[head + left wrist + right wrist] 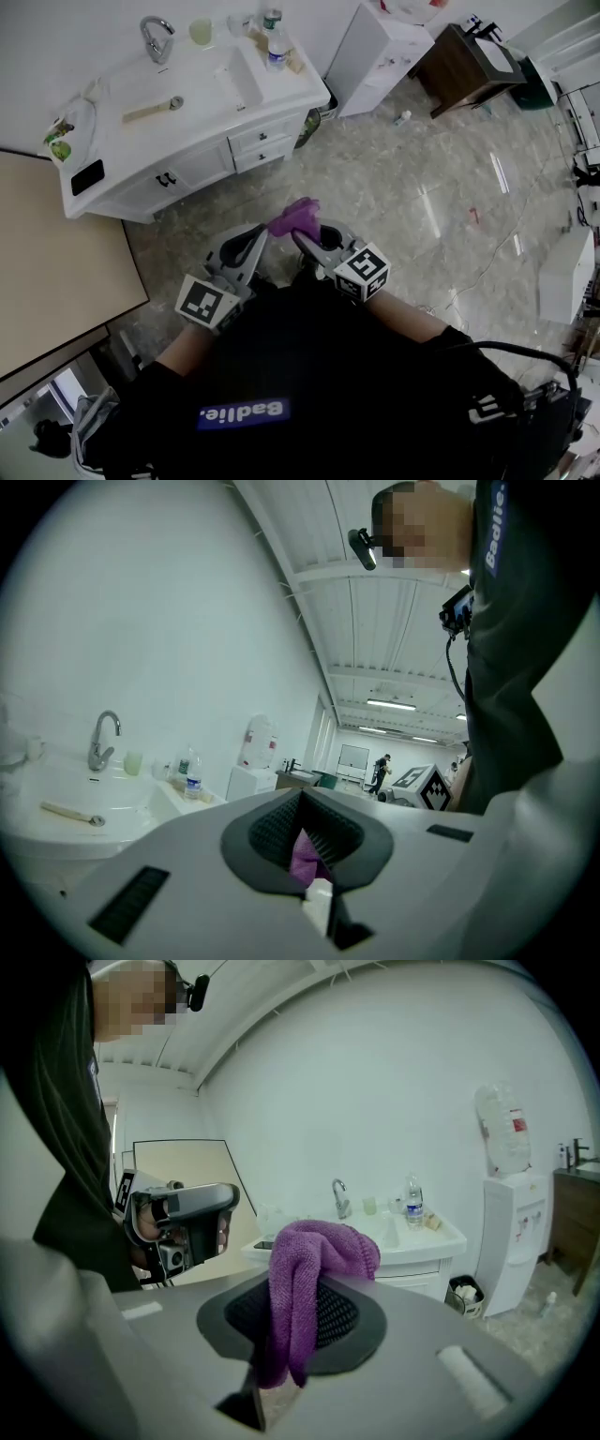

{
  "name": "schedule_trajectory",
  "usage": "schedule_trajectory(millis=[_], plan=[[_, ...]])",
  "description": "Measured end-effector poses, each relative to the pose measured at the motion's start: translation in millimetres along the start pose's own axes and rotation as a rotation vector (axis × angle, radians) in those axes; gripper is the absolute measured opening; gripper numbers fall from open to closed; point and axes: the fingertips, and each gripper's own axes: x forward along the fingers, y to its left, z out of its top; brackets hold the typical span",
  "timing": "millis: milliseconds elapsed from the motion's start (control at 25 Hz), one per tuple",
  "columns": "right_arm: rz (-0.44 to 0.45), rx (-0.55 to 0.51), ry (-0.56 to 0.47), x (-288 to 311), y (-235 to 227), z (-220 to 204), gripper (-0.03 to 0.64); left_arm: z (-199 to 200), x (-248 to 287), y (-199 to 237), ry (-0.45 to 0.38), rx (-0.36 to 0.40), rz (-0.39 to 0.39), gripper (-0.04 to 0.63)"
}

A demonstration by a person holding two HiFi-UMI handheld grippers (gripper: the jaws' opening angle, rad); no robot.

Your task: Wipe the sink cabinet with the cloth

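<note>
Here, left gripper and right gripper — both jaws clenched on cloth, sink cabinet apart

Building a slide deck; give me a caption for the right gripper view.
Right gripper clamps a purple cloth in its jaws, white sink cabinet behind.

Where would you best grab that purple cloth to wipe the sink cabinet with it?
Pinch a bunched fold, coming from its loose tail, as the right gripper does: the cloth is limp, so this leaves a thick wad ahead of the jaws for wiping. The left gripper pinches it too.
</note>
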Motion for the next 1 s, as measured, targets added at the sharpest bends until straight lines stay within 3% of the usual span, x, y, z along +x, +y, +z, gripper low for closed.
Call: schedule_trajectory(millis=[160,320,560,760,1000], plan=[[-0.002,0.017,0.003,19,-22,-4,0.061,-5,8,17,-0.003,0.006,0.023,0.005],[-0.009,0.025,-0.019,37,-59,-14,0.061,-17,23,28,0.008,0.063,0.036,0.005],[-0.030,0.082,-0.026,72,-134,-64,0.061,-63,64,63,0.019,0.062,0.108,0.005],[-0.026,0.056,-0.025,107,-197,-104,0.061,-104,103,99,0.021,0.079,0.129,0.005],[-0.097,0.026,-0.091,146,-281,-139,0.061,-151,155,142,0.006,0.107,0.139,0.005]])
